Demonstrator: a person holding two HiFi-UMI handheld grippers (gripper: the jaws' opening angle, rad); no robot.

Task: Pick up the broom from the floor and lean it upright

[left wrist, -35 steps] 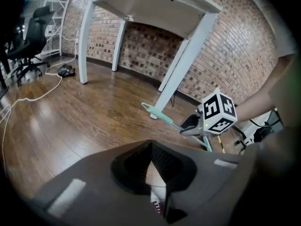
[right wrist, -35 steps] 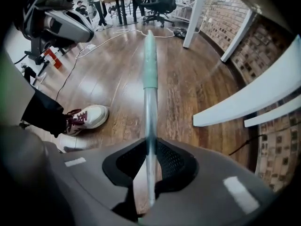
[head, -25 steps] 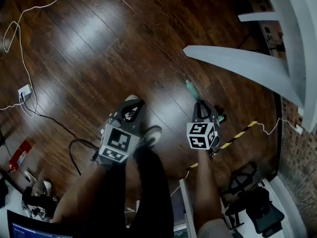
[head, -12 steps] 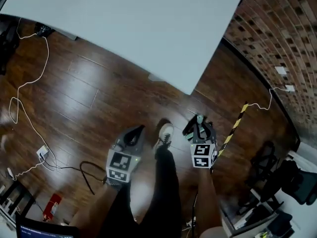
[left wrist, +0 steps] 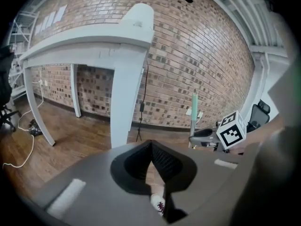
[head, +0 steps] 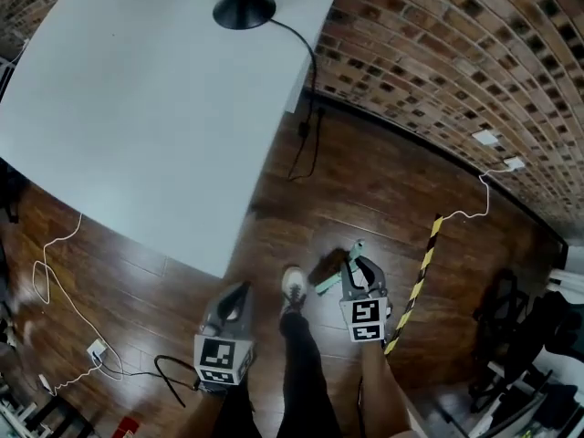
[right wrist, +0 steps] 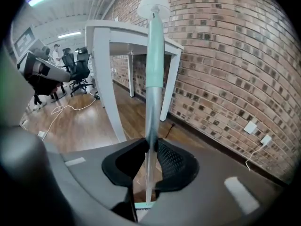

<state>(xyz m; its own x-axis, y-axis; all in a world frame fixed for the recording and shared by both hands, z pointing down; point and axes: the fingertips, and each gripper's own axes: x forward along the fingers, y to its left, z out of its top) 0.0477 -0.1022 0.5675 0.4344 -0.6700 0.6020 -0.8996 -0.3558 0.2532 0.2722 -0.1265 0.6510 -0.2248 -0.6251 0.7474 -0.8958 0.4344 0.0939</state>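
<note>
In the head view, the right hand-held gripper [head: 358, 267] is pinching the broom [head: 330, 279] on its pole. The green grip slants up and to the left of the jaws, probably a hold picked so the long top end can be tipped against a support. The left hand-held gripper [head: 239, 290] hangs well to the left of it, beyond the person's shoe [head: 292, 284], and takes no share of the load. Ahead and left of both spreads the white desk [head: 137, 108]. Ahead of the right one is the brick wall [head: 438, 80], with a dangling cable [head: 306, 140] at its foot, and just to its right a yellow-and-black strip [head: 422, 267] lies on the wooden floor [head: 365, 190]. In the left gripper view the jaws are pressed together at the tips with nothing caught between them. A desk leg [left wrist: 124, 98] stands straight ahead, and off to the right the broom pole rises above the other gripper's marker cube [left wrist: 231, 128]. In the right gripper view the pole runs upright between the pads, gripped on both sides, up to its white cap [right wrist: 155, 1]. The lower end drops out of sight beneath the jaws (whether the bristles clear the floor cannot be told). The wall to the right looks the likeliest resting place, and the desk legs to the left are the obstacle to swing clear of.
</note>
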